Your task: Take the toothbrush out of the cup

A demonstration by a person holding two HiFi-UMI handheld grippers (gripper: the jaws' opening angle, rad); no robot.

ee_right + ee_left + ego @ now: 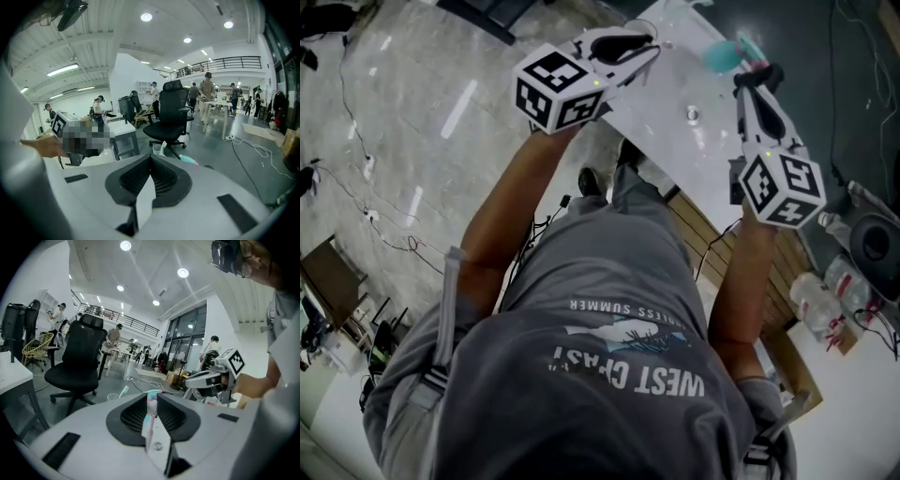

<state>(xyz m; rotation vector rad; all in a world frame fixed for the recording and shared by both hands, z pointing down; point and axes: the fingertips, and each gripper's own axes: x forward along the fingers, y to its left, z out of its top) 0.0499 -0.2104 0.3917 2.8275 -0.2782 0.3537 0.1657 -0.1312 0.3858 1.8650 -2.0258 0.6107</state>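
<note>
Head view, near to far: the person's grey shirt fills the bottom and both forearms reach up toward 12 o'clock.

Left gripper (645, 45) sits at about 11 o'clock in the frame, over the near edge of the white table (661, 108). In the left gripper view its jaws are clamped narrowly on the toothbrush (151, 414). The pale handle runs along the slot between the pads, and the teal head end pokes out just past the tips at 12 o'clock.

Right gripper (757, 77) is at about 1 o'clock in the head view. In the right gripper view its jaws meet at the tips with nothing between them.

The teal cup (725, 53) is just beyond the right gripper's tips, at about 10 o'clock from them, on the far part of the table. It is blurred, so I cannot tell whether it is upright or tipped.

The toothbrush is out of the cup. It is held in the left gripper at about 9 o'clock from the cup, well apart from it. From the left gripper view, the right gripper is at 2 o'clock from the brush.
</note>
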